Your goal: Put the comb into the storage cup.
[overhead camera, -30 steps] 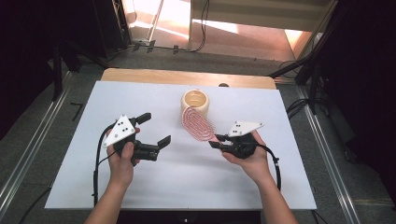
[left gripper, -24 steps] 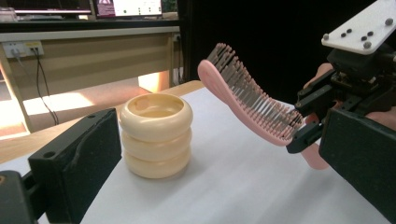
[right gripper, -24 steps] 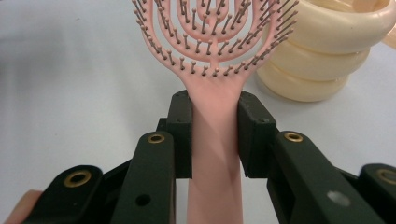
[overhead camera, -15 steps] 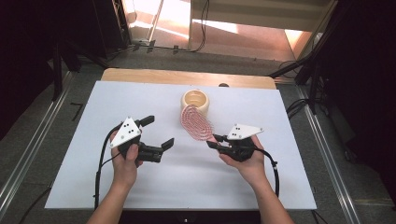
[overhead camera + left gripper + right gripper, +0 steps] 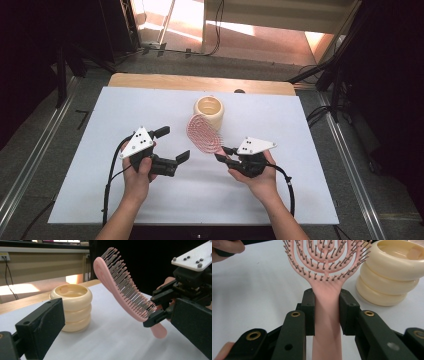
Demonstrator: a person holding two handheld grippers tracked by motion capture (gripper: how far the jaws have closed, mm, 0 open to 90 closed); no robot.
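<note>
Two grippers are held over the white table [image 5: 100, 125], and barely anything has shifted in the last second. Next to the stacked cream cup [image 5: 209, 111], the pink hairbrush [image 5: 204, 134] is kept tilted up off the surface, its handle clamped by the right gripper [image 5: 223, 154]. The left gripper [image 5: 174, 145] is left wide with nothing between its jaws, so a handover or a drop into the cup is probably next.

White-covered table [image 5: 100, 150], centre of the frame, with a bare wooden strip [image 5: 165, 81] along its upper edge. A cream ribbed cup [image 5: 209, 111] stands on it, upper centre.
</note>
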